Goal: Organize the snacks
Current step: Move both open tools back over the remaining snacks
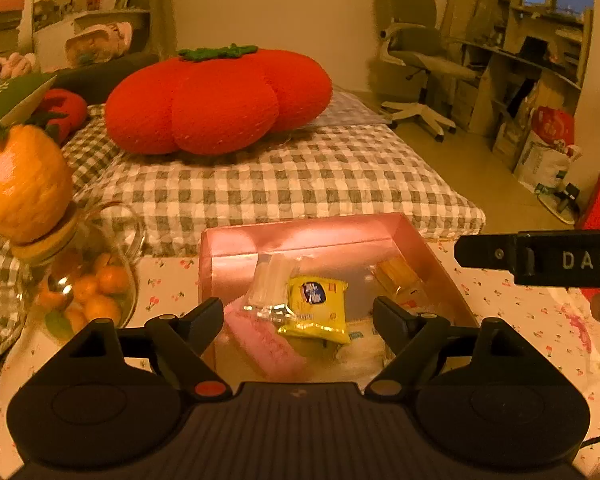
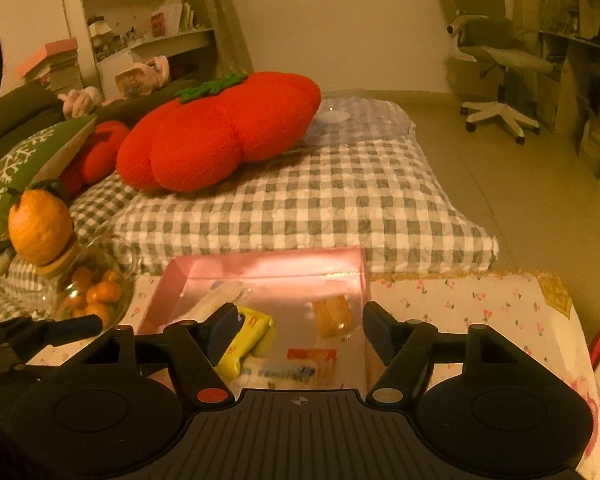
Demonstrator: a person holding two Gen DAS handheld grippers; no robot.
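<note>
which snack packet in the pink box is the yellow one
The yellow packet with a blue round logo, lying mid-box beside the clear wrapper. The others in the pink box are a pink packet and an orange one.

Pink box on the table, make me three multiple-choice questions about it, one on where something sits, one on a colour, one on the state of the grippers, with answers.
1. Where is the yellow snack packet?
A. on the checked bedding
B. inside the pink box
C. in the glass jar

2. What colour is the big plush cushion on the bed?
A. red
B. blue
C. white

3. How do both grippers stand?
A. shut on a packet
B. shut on nothing
C. open, holding nothing

Answers:
1 B, the yellow snack packet lies within the pink box walls.
2 A, the plush cushion is red with a green stalk.
3 C, the left gripper and right gripper show spread fingers, nothing between.
</note>
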